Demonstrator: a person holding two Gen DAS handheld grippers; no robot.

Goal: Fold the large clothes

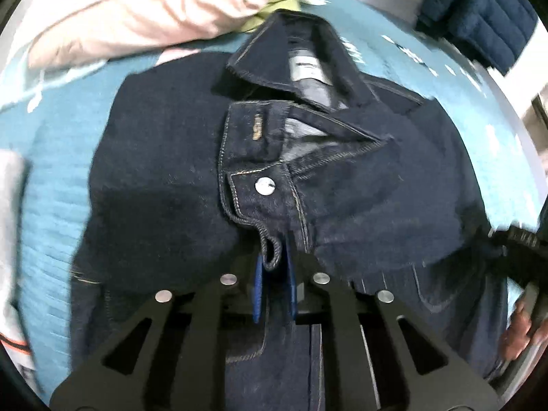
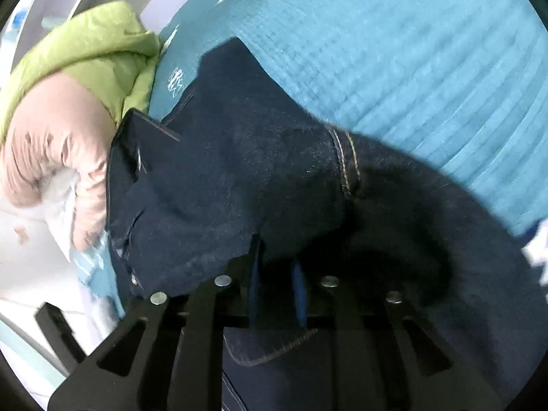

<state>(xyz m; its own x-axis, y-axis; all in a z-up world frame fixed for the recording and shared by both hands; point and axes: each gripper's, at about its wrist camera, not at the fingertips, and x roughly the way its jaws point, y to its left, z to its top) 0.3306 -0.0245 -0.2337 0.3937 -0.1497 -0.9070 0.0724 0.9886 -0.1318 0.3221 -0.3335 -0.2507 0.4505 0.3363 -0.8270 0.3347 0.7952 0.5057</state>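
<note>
Left gripper (image 1: 274, 277): nearest to the left wrist camera; the two blue pads stand close together and a belt loop (image 1: 272, 251) of the jeans is pinched between them, so the gripper holds the jeans by this loop.
Right gripper (image 2: 275, 274): nearest to the right wrist camera; the blue pads are rather near each other and dark denim lies between them and over their tips. The picture is dark and blurred here, so I cannot tell if the pads really press the fabric.
Bed cover (image 2: 411, 68): teal blue, with fine ribs and some white printed marks; it carries all the clothes.
Jeans (image 1: 164, 171): dark blue denim with light stitching, lying bunched on the bed cover in the middle of both views. The waistband is open toward the left wrist camera.
Pink padded jacket (image 1: 137, 17): lies at the far side of the jeans, touching their edge in the right wrist view.
Green padded jacket (image 2: 102, 51): just beside the pink one, partly under it.
Dark blue quilted item (image 1: 479, 10): at the far right corner in the left wrist view, apart from the jeans.
Label (image 1: 304, 65): white, inside the back of the waistband.
Metal button (image 1: 265, 185): silver, on the waistband front, just above the held loop.
</note>
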